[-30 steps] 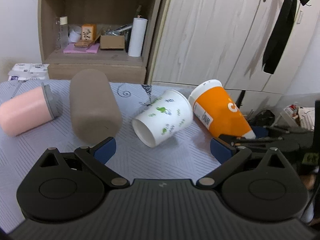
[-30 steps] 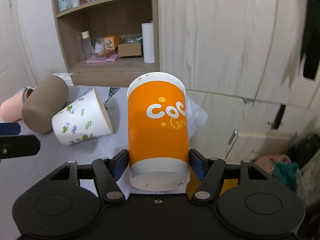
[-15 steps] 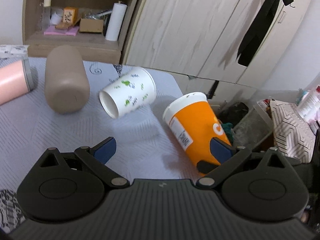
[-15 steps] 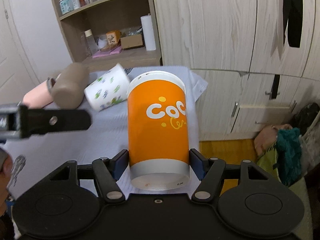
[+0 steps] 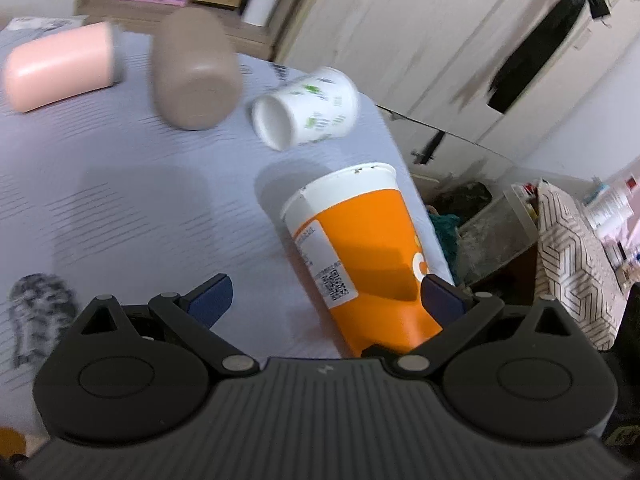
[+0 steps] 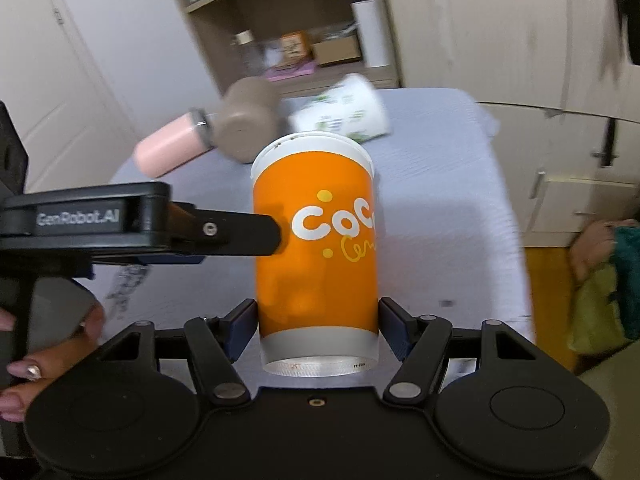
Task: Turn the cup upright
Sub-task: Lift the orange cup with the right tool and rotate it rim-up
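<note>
An orange paper cup with a white rim and a white "CoC" print (image 6: 316, 240) is held by my right gripper (image 6: 318, 326), shut on its lower end, above the grey-clothed table (image 6: 432, 200). In the left wrist view the same cup (image 5: 360, 256) lies tilted between the open fingers of my left gripper (image 5: 326, 298), its rim pointing away from me. The left gripper (image 6: 224, 232) also shows in the right wrist view, one finger reaching to the cup's left side.
A white cup with green print (image 5: 308, 108), a tan bottle (image 5: 192, 76) and a pink bottle (image 5: 60, 68) lie on their sides at the table's far end. A shelf unit (image 6: 288, 28) and cupboard doors stand behind. Clutter lies on the floor at the right (image 5: 560, 248).
My left gripper has moved in around the orange cup, which now sits between its open fingers. The right gripper has kept its hold and swung the cup further over the table.
</note>
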Tool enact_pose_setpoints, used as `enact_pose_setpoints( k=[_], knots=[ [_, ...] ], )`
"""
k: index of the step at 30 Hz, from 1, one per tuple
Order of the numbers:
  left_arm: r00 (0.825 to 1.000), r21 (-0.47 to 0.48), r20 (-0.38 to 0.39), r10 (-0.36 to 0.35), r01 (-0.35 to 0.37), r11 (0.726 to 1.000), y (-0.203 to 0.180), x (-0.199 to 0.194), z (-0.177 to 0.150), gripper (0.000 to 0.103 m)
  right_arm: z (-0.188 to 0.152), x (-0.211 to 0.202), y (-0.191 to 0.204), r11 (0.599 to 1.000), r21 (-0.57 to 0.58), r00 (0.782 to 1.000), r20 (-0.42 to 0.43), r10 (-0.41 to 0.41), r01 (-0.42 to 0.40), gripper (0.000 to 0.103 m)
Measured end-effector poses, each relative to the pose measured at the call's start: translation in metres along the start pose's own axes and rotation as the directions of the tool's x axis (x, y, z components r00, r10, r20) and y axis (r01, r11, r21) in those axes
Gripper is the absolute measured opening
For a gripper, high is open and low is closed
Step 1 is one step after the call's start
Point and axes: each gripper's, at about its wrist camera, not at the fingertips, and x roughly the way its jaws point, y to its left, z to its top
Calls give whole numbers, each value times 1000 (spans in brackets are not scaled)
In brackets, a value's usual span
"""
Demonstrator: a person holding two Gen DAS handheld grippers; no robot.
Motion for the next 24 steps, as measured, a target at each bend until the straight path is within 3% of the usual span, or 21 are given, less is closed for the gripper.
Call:
enact_pose_setpoints(
  k=[7, 12, 24],
  knots=[
    [998, -109, 52, 35, -30, 994, 46, -23, 5, 102, 13, 21, 34, 997, 8, 997, -24, 74, -74, 71],
    [998, -149, 62, 20, -11, 989, 66, -29, 6, 101, 23, 33, 53, 997, -17, 996, -33, 77, -78, 71],
    [998, -196, 62, -3, 15, 980, 75, -11, 12, 97, 23, 35, 62, 996, -37, 995, -64, 75, -78, 71]
  ],
)
